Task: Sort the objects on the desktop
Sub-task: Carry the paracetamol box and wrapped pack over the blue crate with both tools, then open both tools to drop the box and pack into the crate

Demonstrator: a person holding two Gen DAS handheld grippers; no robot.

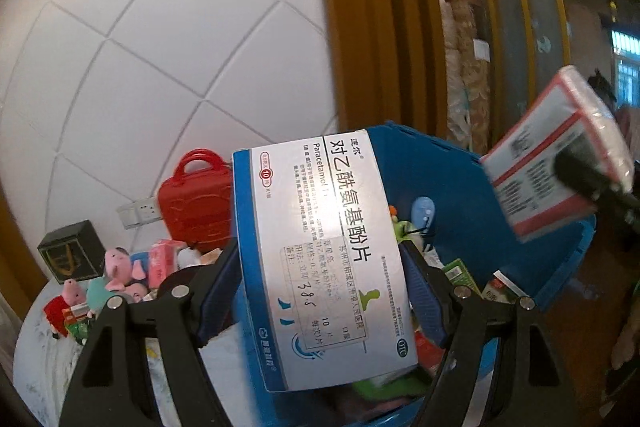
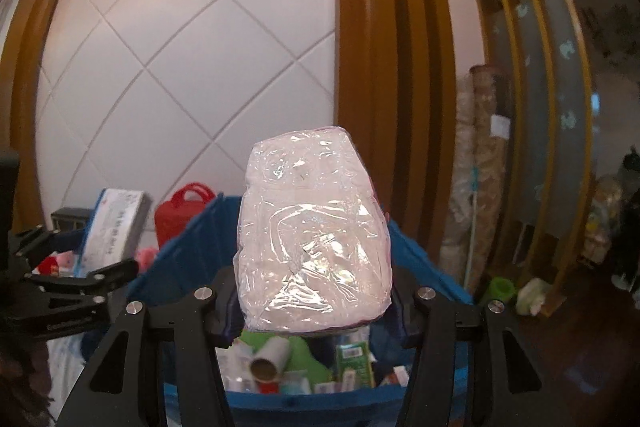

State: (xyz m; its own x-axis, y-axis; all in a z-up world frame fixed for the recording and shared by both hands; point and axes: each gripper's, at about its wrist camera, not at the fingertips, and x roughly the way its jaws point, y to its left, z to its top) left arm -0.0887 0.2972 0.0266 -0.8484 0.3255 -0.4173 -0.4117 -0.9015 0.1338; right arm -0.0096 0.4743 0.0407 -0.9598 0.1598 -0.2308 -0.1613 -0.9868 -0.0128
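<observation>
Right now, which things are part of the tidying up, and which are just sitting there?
Part of the job:
- paracetamol box in the left tool
- plastic-wrapped pack in the right tool
- blue bin

Just lying about:
- red toy case
- pig toys
- black box
- rolled fabric

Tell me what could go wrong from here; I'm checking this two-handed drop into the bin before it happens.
1. Both loads hang over the same blue bin: the left gripper with its paracetamol box, the right gripper with its plastic-wrapped box. They could collide.
2. The wrap looks glossy and crinkled, so that box might slip early.
3. The bin is already crowded with tubes and packets; a dropped box may bounce out.
</observation>
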